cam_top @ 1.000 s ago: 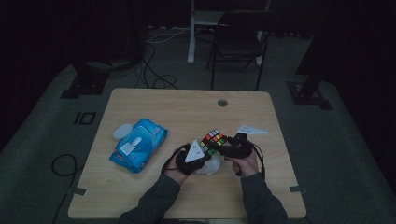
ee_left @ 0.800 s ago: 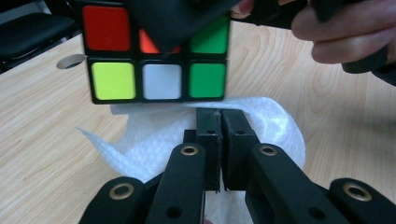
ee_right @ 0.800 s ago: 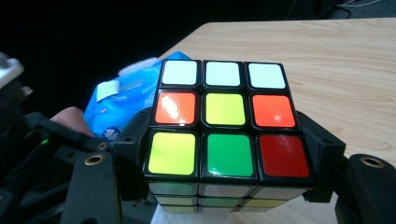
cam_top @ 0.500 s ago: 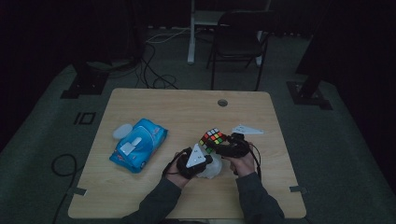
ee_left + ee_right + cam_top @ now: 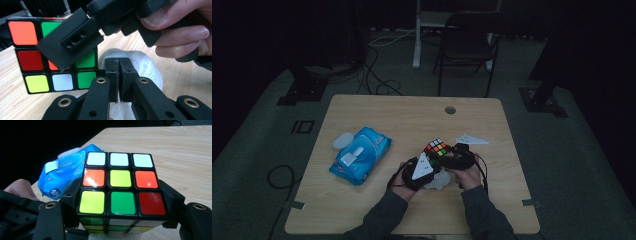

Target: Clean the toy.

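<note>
**Inspector:** Where does the cube sit?

**Assistant:** The puzzle cube is clamped between the jaws of the right gripper, one jaw on each side face; in the right gripper view it fills the centre of the frame. In the high view it lies just right of centre in the lower half, above the right hand.

**Inspector:** And the left gripper?

**Assistant:** The left gripper has its jaws pressed together on a white wipe, directly beside the cube's lower corner.

**Inspector:** Edges and room?

**Assistant:** The table shows bare wood across the upper part. A blue wipe pack lies at centre left, well apart from the hands; a grey triangular plate rests just right of the cube.
</note>
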`<act>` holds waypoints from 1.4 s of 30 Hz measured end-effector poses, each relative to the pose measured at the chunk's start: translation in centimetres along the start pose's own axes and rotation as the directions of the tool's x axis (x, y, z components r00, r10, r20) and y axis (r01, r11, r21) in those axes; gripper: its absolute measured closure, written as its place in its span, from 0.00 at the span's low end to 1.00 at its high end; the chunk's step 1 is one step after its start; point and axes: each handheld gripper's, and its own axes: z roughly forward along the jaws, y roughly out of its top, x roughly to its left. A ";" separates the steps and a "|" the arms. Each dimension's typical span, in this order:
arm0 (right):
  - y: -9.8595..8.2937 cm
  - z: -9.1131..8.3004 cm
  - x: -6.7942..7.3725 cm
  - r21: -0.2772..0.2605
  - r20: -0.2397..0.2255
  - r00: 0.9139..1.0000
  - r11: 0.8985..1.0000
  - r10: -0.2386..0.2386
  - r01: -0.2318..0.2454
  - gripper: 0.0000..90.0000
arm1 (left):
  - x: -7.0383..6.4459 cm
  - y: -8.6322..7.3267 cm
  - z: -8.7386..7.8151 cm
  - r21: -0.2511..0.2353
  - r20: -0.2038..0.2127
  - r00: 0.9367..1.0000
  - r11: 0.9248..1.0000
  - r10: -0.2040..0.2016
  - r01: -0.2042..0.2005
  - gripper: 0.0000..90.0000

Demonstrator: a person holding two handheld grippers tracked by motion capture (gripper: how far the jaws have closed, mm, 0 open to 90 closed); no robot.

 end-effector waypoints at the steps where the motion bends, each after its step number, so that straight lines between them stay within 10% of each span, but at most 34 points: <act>1: 0.0 0.0 0.0 0.002 0.004 1.000 1.000 0.002 -0.002 0.38 | 0.0 0.0 -0.1 -0.003 -0.011 1.000 1.000 0.000 0.000 0.98; 42: -0.5 0.1 -0.2 -0.026 0.088 0.994 0.998 0.062 -0.060 0.38 | -0.8 -0.6 -0.1 -0.068 -0.138 0.989 0.996 -0.058 0.049 0.97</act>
